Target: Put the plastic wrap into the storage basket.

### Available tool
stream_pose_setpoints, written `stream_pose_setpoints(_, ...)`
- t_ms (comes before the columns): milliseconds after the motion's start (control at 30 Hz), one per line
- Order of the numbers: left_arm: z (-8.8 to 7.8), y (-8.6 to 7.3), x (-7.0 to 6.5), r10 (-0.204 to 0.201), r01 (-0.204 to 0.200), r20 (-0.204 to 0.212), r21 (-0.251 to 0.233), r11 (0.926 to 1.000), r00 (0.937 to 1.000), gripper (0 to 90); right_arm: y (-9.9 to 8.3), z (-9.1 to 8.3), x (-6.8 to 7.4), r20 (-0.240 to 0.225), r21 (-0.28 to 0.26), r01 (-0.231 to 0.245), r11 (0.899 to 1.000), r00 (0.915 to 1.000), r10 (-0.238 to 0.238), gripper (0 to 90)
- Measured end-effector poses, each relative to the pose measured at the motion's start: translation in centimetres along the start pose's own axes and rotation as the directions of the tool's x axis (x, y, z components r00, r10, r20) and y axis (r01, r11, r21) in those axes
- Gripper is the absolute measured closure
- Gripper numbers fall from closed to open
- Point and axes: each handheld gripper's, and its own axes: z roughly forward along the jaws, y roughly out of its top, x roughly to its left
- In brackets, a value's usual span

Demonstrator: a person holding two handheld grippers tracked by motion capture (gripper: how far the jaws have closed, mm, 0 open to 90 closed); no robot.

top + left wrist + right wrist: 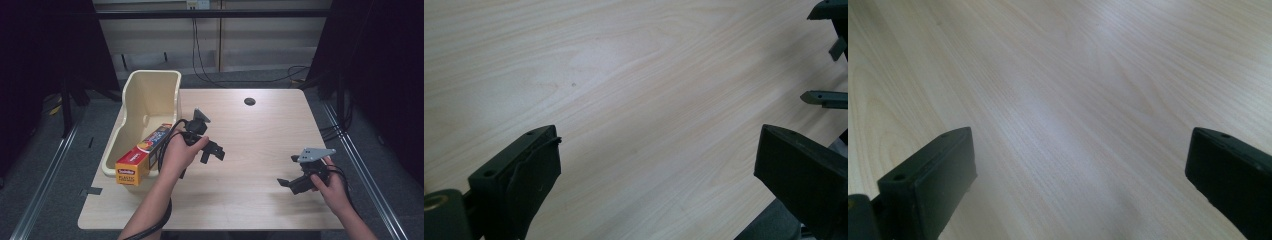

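Where pale wood table (260, 135) ends, grey floor (80, 150), dark curtains (380, 55)

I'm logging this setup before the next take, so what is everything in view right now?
plastic wrap box: one, orange and yellow, propped on the bin's near rim at the table's left edge
bin: one, cream, overhanging the table's left edge
table: one, light wood, with a dark round hole near its far edge
cables: several, black, on the grey floor beyond the table
left gripper: one, black, jaws open, held above the table right of the box
right gripper: one, black, jaws open, low over the table's right near part
forearms: two, entering from the bottom edge
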Motion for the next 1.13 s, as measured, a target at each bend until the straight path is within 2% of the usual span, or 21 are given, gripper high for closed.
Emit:
stream_pose_setpoints(100, 0.6, -0.3, 0.3, 0.004, -0.004, 0.003, 0.008, 1.0, 1.0, 4.4, 0.0, 0.0, 0.0, 0.001, 0.001, 0.0, 1.0, 1.0, 0.0, 0.0)
stream_pose_setpoints(333, 1.7, -0.9, 0.5, 0.011, -0.011, 0.004, -0.017, 0.9998, 0.9999, 4.6, 0.0, 0.0, -0.1, 0.0, 0.003, 0.001, 1.0, 1.0, -0.001, 0.0)
stream_pose_setpoints(400, 2.0, -1.1, 0.6, 0.006, -0.006, 0.024, -0.018, 0.9998, 0.9997, 4.7, 0.0, 0.0, 0.0, 0.008, 0.005, 0.003, 1.0, 1.0, -0.003, 0.0)
stream_pose_setpoints(567, 2.7, -1.5, 0.8, 0.009, -0.008, 0.017, -0.026, 0.9996, 0.9998, 4.7, -0.1, 0.0, -0.1, 0.007, 0.005, 0.006, 1.0, 1.0, -0.006, 0.0)
stream_pose_setpoints(700, 3.2, -1.8, 1.1, 0.021, -0.02, 0.027, -0.01, 0.9997, 0.9994, 4.6, 0.0, 0.1, 0.0, 0.009, 0.009, 0.003, 1.0, 1.0, -0.003, 0.0)
stream_pose_setpoints(767, 3.4, -2.0, 1.2, 0.006, -0.006, 0.024, -0.019, 0.9998, 0.9997, 4.6, 0.0, 0.1, 0.0, 0.007, 0.009, 0.005, 1.0, 1.0, -0.005, 0.0)
stream_pose_setpoints(800, 3.5, -2.1, 1.3, 0.017, -0.016, 0.022, -0.014, 0.9998, 0.9996, 4.6, 0.0, 0.1, 0.0, 0.007, 0.009, 0.005, 1.0, 1.0, -0.005, 0.0)
stream_pose_setpoints(900, 3.8, -2.3, 1.4, 0.013, -0.012, 0.039, -0.025, 0.9996, 0.9991, 4.6, -0.1, 0.2, -0.1, 0.001, 0.011, 0.003, 1.0, 1.0, -0.003, 0.0)
stream_pose_setpoints(1067, 4.2, -2.7, 1.6, 0.014, -0.013, 0.037, -0.024, 0.9996, 0.9992, 4.6, 0.0, 0.3, 0.1, 0.004, 0.015, 0.012, 1.0, 0.9999, -0.012, 0.0)
stream_pose_setpoints(1133, 4.3, -2.9, 1.7, 0.027, -0.026, 0.03, -0.022, 0.9994, 0.9992, 4.7, 0.0, 0.4, 0.0, 0.004, 0.014, 0.012, 1.0, 0.9999, -0.012, 0.0)
